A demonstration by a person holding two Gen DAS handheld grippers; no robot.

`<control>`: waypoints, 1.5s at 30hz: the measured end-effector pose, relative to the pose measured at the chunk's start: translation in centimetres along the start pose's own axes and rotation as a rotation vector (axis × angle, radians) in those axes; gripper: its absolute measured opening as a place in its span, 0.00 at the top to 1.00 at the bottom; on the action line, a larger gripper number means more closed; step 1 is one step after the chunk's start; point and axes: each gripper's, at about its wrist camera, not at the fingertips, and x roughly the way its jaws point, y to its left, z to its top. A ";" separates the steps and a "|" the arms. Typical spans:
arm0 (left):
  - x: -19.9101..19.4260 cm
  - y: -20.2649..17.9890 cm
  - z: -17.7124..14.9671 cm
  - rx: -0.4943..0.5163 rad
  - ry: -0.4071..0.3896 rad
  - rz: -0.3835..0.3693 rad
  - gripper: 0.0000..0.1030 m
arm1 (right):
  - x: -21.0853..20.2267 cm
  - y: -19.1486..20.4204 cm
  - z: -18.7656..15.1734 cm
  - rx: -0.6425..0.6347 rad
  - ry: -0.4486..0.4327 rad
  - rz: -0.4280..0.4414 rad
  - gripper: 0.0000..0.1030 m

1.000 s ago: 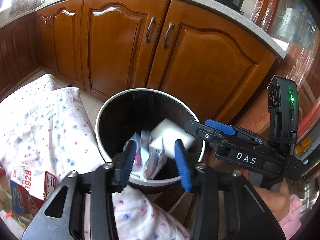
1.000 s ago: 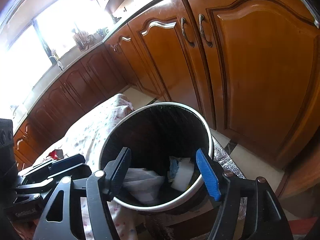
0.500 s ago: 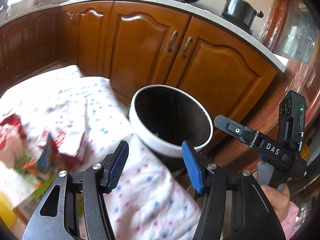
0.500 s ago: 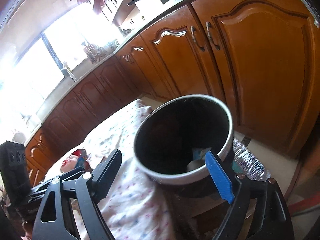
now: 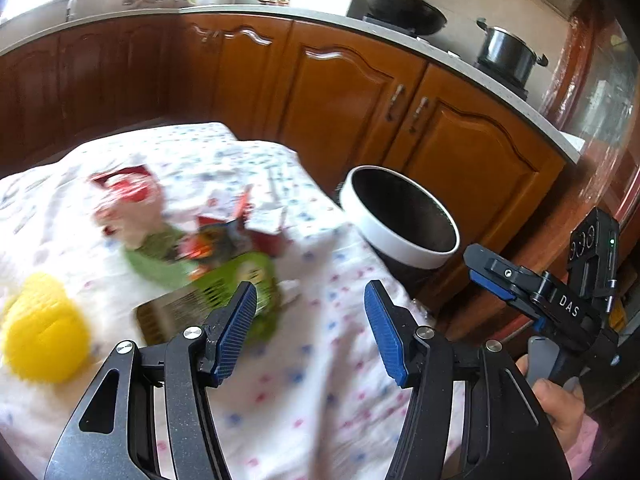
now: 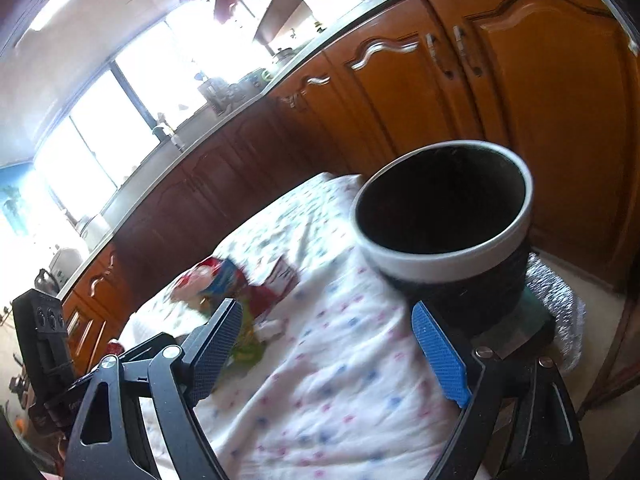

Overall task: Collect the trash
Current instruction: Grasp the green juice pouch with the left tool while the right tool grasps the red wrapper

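A black trash bin with a white rim [image 5: 396,236] stands off the right end of a table covered by a dotted white cloth [image 5: 320,360]; it also shows in the right wrist view [image 6: 444,256]. Blurred trash lies on the cloth: a green packet [image 5: 224,284], red and white wrappers [image 5: 128,196] and a small red carton [image 5: 268,236]. My left gripper [image 5: 310,332] is open and empty above the cloth, right of the green packet. My right gripper [image 6: 332,352] is open and empty, just in front of the bin; its body shows in the left wrist view [image 5: 532,292].
A yellow ball-like object [image 5: 44,332] lies at the cloth's left. Wooden cabinets [image 5: 348,100] run behind the table and bin. A pan [image 5: 404,12] and a pot [image 5: 508,52] sit on the counter. Silver foil [image 6: 556,300] lies under the bin.
Both grippers have pulled back from over the bin and swung left toward the table. The left gripper let go of a wrapper in the bin and opened wider. The trash pile has come into view.
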 end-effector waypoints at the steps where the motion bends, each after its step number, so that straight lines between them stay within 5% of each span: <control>1: -0.4 0.5 -0.2 -0.008 -0.003 0.007 0.45 | 0.0 0.6 -0.4 -0.006 0.005 0.007 0.14; 20: -6.7 9.5 -2.6 -0.173 -0.074 0.119 0.45 | 3.7 9.3 -4.2 -0.174 0.105 0.123 0.14; 31: -4.1 8.9 -2.3 -0.132 -0.013 0.099 0.45 | 7.4 9.7 -1.1 -0.194 0.112 0.113 0.16; 42: 0.7 8.6 -0.9 -0.076 0.073 0.053 0.45 | 13.6 10.9 1.2 -0.165 0.185 0.129 0.38; 45: 1.6 8.6 -0.9 -0.075 0.090 0.037 0.45 | 15.2 10.6 1.1 -0.153 0.219 0.125 0.61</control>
